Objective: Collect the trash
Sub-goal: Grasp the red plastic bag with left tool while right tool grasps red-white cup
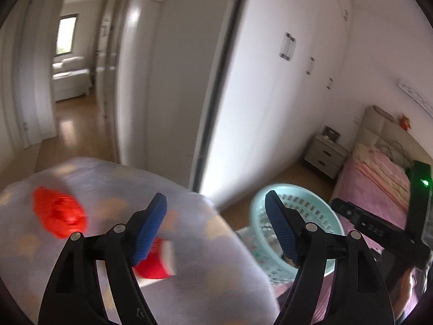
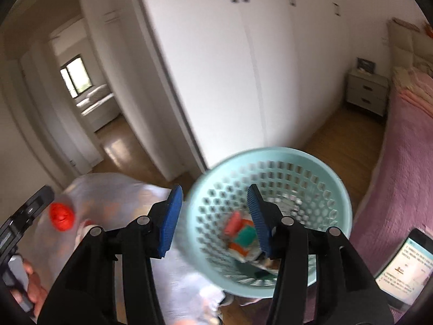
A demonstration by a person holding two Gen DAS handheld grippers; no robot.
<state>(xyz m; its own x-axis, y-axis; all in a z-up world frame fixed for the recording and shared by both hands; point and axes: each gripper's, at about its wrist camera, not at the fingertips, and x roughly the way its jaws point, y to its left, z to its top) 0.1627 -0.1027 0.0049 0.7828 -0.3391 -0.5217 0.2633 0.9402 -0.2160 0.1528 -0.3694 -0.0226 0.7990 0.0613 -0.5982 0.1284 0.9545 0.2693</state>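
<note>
right gripper (image 2: 213,216) open, straddling the basket (image 2: 270,162) rim; trash (image 2: 240,233) inside. left gripper (image 1: 216,224) open over bag (image 1: 81,189).

Right hand-held gripper (image 2: 213,216) open w/ teal basket (image 2: 335,189) tilted, trash (image 2: 240,233) inside.

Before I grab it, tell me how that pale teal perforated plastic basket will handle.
The pale teal perforated plastic basket is probably light and stiff: thin, hole-riddled walls. It looks tilted, so the wrappers may spill. Its smooth rim may slip.
</note>
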